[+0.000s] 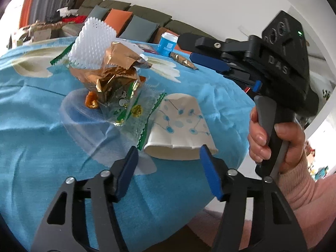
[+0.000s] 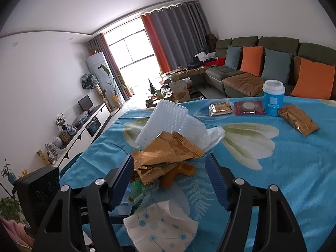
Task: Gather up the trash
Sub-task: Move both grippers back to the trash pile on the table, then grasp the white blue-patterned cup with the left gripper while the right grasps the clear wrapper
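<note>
A crushed white paper cup with blue dots [image 1: 180, 126] lies on its side on the blue tablecloth, just in front of my open, empty left gripper [image 1: 168, 155]. Beyond it a pile of trash sits in a clear plastic container [image 1: 84, 121]: gold foil wrappers [image 1: 109, 77], a clear green-edged wrapper [image 1: 134, 113], orange peel [image 1: 91, 101] and white foam netting [image 1: 92, 42]. My right gripper [image 2: 170, 168] is open and empty, hovering over the gold wrappers [image 2: 168, 151], with the cup [image 2: 161, 226] below it. It also shows at the right of the left wrist view [image 1: 205, 56].
A blue cup with a white lid [image 2: 273, 98], a gold packet [image 2: 298, 119], a red packet [image 2: 248, 107] and a biscuit packet [image 2: 220, 109] lie at the far side of the table. The table edge [image 1: 237, 163] is near. A sofa with cushions [image 2: 252, 63] stands behind.
</note>
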